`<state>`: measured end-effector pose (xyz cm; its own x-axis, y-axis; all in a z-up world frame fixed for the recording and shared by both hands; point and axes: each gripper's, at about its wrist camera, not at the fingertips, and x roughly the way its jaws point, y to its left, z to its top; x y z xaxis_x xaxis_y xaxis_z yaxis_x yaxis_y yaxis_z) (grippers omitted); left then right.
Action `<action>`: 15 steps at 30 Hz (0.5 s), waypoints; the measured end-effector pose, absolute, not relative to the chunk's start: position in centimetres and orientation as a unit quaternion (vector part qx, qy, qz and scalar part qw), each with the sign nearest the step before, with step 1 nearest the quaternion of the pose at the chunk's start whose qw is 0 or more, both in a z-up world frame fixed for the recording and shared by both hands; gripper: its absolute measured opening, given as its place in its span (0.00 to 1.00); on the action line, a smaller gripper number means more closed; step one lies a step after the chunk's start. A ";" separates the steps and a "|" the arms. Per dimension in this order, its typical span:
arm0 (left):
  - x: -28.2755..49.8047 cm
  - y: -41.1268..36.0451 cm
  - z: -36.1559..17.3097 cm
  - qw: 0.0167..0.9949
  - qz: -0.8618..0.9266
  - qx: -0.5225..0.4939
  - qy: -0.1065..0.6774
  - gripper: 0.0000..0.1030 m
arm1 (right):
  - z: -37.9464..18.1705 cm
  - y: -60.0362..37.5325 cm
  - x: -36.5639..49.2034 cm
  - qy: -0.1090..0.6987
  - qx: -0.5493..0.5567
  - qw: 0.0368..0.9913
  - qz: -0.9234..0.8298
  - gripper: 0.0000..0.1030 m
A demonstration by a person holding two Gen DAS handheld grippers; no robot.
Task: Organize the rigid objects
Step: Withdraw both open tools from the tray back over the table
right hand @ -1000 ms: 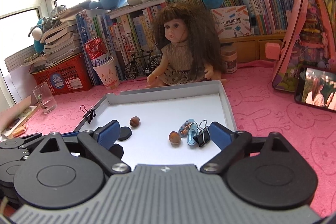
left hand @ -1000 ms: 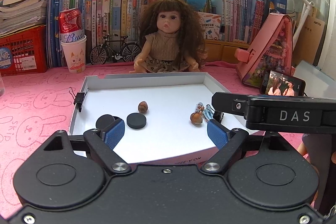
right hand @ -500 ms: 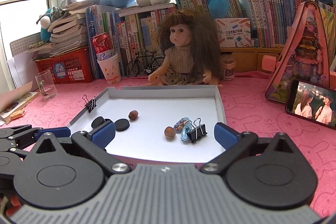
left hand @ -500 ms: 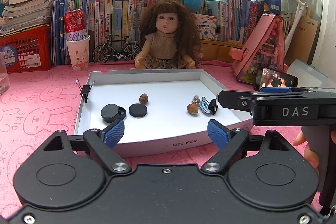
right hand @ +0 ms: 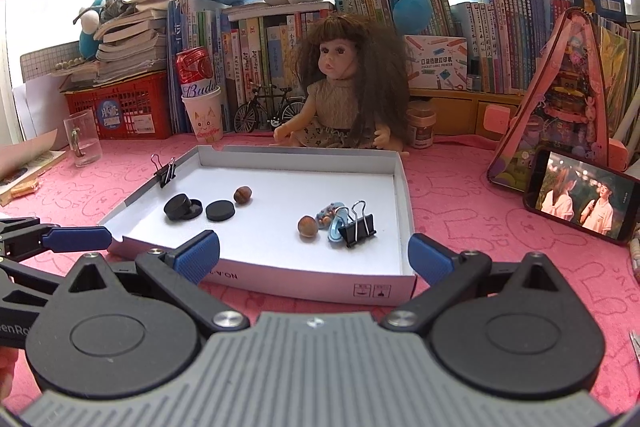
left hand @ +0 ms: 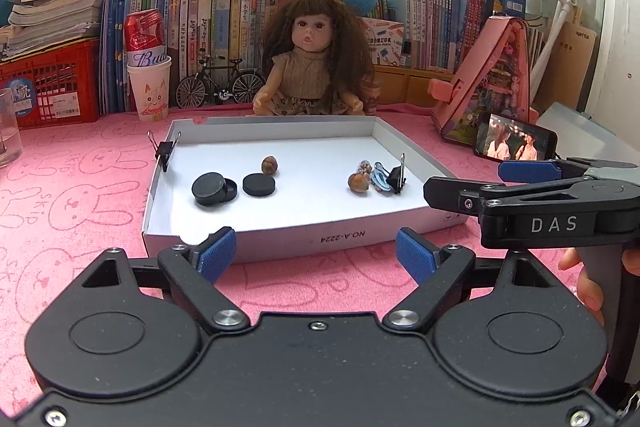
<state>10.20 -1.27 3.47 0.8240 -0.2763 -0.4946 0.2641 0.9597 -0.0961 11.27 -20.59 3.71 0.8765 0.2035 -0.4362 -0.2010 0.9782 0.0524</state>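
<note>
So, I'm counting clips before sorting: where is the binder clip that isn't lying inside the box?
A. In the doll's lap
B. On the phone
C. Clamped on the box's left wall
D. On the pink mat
C: that binder clip grips the left wall of the box, handles up.

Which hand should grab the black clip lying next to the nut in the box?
Probably the right. The clip lies near the box's right wall, almost straight ahead of the open right tool. The left tool, also open, faces the black discs on the other side.
</note>
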 end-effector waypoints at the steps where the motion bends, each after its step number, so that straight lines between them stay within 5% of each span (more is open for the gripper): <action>1: 10.0 -1.3 3.4 0.955 -0.142 -0.009 0.260 0.83 | 3.6 -20.6 11.0 0.224 0.000 0.969 0.105 1.00; 15: 6.8 -1.5 1.8 0.953 -0.146 0.006 0.267 0.84 | 1.6 -20.8 8.4 0.222 -0.006 0.969 0.110 1.00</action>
